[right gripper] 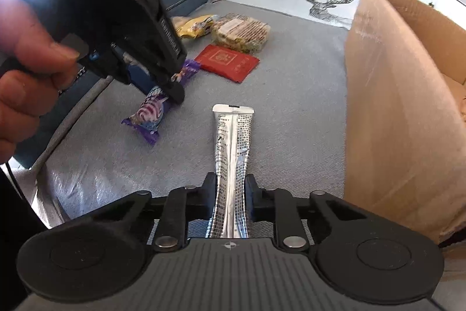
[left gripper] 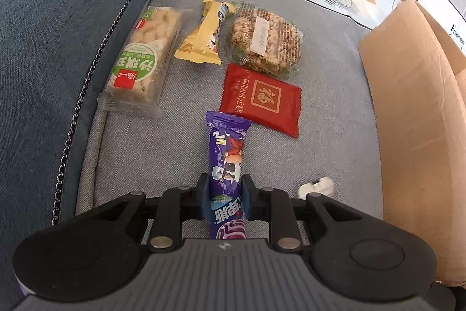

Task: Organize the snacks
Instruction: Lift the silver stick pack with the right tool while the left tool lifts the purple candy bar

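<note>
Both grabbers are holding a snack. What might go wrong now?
1. The silver packet is held near one end by the right gripper, so its long free end could swing or slip out.
2. The purple bar in the left gripper might brush the red packet when lifted.
3. The box wall stands tall, so a low carry could bump it.

Snack packets lie on the cushion, cardboard box to their right.
</note>
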### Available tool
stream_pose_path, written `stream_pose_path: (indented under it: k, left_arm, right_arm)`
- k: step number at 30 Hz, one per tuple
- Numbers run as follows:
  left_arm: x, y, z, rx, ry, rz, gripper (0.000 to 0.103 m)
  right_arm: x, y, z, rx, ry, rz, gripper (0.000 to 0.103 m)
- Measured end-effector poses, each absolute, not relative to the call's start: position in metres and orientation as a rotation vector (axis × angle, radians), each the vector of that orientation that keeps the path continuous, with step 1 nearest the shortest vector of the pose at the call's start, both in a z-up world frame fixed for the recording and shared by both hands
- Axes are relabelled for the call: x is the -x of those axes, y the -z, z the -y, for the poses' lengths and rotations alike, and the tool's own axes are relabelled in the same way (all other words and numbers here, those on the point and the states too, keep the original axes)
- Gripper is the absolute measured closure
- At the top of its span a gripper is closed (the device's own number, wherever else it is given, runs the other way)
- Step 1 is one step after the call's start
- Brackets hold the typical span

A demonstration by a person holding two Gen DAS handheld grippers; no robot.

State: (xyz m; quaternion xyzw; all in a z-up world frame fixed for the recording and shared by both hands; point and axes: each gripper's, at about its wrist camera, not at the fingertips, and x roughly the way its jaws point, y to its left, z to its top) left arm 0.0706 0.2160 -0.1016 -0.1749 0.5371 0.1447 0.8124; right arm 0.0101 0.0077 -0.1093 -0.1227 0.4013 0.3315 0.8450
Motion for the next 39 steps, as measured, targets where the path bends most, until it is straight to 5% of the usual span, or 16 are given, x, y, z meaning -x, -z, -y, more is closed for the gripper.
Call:
stream_pose_path:
  k: [39]
  left_arm:
    - [-0.059, 0.05, -0.212, 0.299, -0.342, -0.815, 0.085]
  right_arm:
    - [0.016, 0.052, 0.008, 0.18, -0.699, -0.555, 0.082]
